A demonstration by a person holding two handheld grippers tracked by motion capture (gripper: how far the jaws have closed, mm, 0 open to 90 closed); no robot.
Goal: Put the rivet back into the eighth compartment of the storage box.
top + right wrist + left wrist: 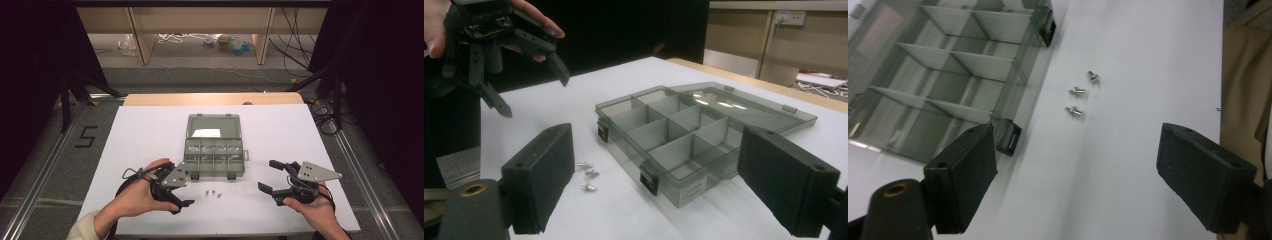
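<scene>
Both hand-held grippers, left gripper (176, 189) and right gripper (267, 176), hover with fingers released and empty over the white counter (150, 135), three small screws (213, 192) lying loose just before the open compartment box (214, 152), none yet sorted.

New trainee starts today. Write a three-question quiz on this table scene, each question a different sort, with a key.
1. True or false: the lid of the compartment box is open.
2. How many screws lie on the white table?
3. The screws lie: A) inside the box; B) on the table in front of the box; C) in the left gripper.

Key:
1. True.
2. Three.
3. B. The left gripper and the right gripper are both open, holding nothing.
</scene>
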